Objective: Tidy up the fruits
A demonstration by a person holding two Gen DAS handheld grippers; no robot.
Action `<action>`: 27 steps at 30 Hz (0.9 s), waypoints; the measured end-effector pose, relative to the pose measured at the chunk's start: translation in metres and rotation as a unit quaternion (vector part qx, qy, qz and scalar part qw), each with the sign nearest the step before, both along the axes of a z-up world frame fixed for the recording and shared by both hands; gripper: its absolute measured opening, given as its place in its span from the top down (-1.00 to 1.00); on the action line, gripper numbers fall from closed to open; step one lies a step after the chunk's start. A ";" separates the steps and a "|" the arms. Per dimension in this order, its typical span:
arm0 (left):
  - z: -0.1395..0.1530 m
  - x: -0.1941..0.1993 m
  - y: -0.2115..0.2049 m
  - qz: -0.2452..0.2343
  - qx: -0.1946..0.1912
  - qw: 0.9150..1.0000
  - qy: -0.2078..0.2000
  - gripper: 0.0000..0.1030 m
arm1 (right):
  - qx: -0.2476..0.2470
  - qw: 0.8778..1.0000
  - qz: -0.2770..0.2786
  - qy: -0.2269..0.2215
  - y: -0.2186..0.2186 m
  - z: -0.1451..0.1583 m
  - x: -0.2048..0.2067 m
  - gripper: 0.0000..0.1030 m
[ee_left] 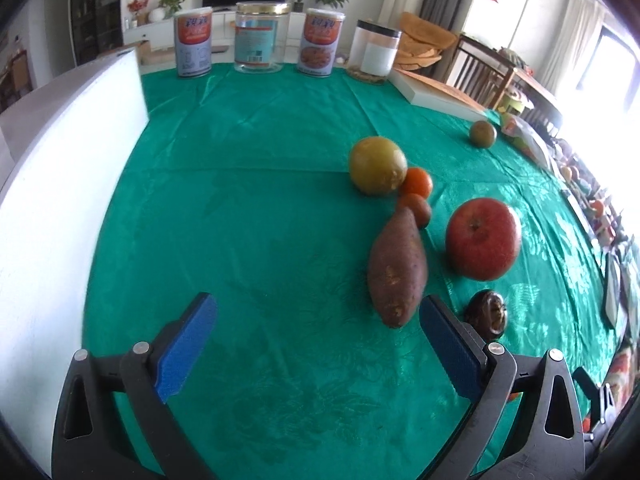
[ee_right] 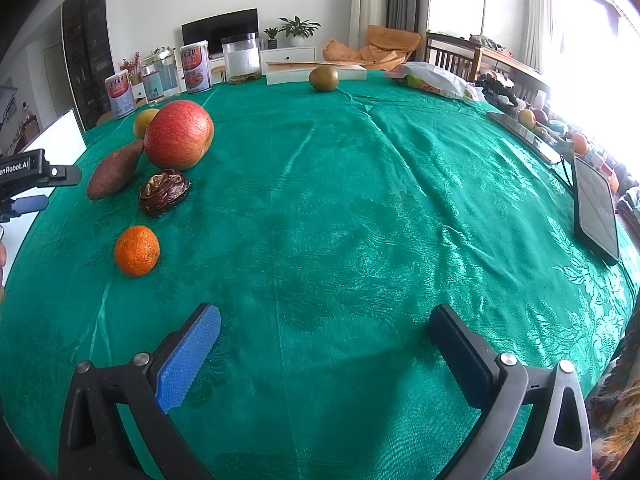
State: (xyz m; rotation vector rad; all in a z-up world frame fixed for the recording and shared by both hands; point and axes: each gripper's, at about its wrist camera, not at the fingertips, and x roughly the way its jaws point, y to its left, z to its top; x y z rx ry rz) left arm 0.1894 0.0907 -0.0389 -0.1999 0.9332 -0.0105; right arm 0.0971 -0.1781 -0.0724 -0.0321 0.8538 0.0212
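Both of your claws are wide open and hold nothing. Your left gripper [ee_left: 318,340] hangs low over the green shiny tablecloth [ee_left: 240,200]. Your right gripper [ee_right: 326,352] hangs over a bare part of the cloth.

Closest to your left claw lies the long brown sweet potato [ee_left: 396,268]. The dark wrinkly round thing [ee_left: 488,314] sits just beside your left claw's right finger. A little farther is the big red apple [ee_left: 483,239]. Past it are two small orange tangerines [ee_left: 416,182], touching a big yellow-green round fruit [ee_left: 378,165]. One more small orange tangerine [ee_right: 137,251] lies alone near your right claw. A green-brown round fruit [ee_right: 323,78] sits far off by the flat white box [ee_right: 352,72].

I think you are about to pick your first fruit. The lone tangerine looks easiest, with room all around it.

The white board [ee_left: 60,200] stands close on the left. Tall tins and jars [ee_left: 256,38] line the far edge.
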 end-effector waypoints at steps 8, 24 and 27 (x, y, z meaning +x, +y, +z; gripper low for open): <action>-0.012 0.048 -0.049 -0.080 0.083 0.993 0.031 -0.92 | 0.000 1.000 -0.002 0.000 0.001 0.000 0.001 -1.00; -0.018 -0.054 -0.013 -0.075 0.048 0.994 0.058 0.20 | 0.000 1.000 -0.003 -0.001 0.001 0.000 0.001 -1.00; -0.018 -0.074 -0.008 -0.071 0.039 0.995 0.051 0.19 | 0.000 1.000 -0.003 -0.002 0.001 0.000 0.001 -1.00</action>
